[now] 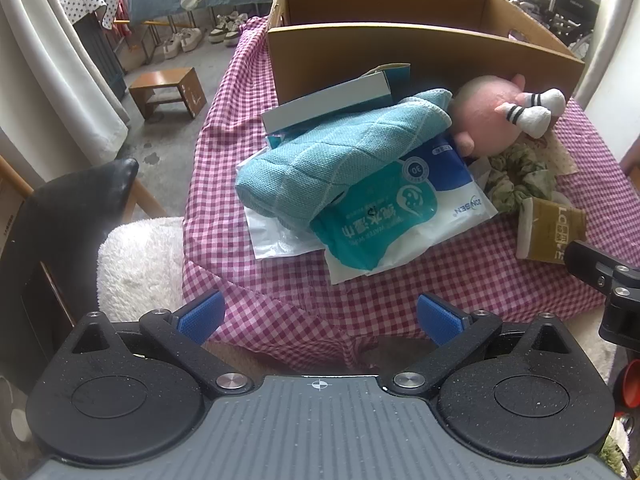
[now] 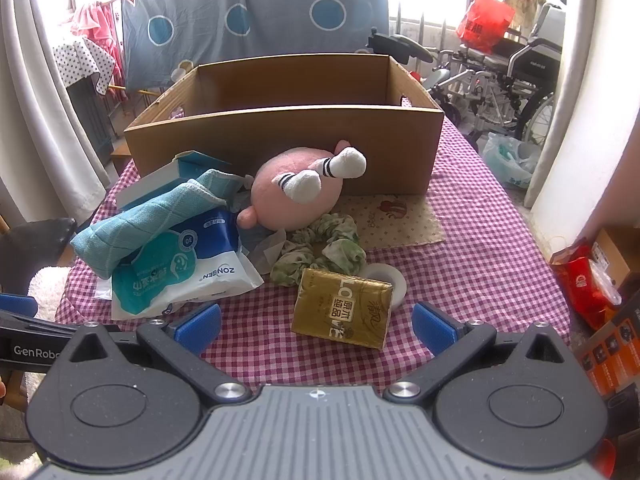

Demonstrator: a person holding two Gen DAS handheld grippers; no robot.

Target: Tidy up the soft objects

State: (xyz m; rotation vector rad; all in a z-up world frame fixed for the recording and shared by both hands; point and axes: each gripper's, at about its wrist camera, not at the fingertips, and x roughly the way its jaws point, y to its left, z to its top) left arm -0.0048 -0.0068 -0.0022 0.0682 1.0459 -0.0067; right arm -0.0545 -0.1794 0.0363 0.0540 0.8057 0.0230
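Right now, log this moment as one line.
left gripper open, empty | right gripper open, empty, facing gold pack | box behind pile | nothing picked yet

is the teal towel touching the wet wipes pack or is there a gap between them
Touching. In the left wrist view the teal towel lies draped over the wet wipes pack, its folded edge resting directly on the pack's top with no gap.

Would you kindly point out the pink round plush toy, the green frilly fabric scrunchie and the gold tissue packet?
pink round plush toy point(image 2: 276, 200): right wrist view, its body.
green frilly fabric scrunchie point(image 2: 344, 252): right wrist view, right ruffle.
gold tissue packet point(image 2: 340, 310): right wrist view, its printed face.
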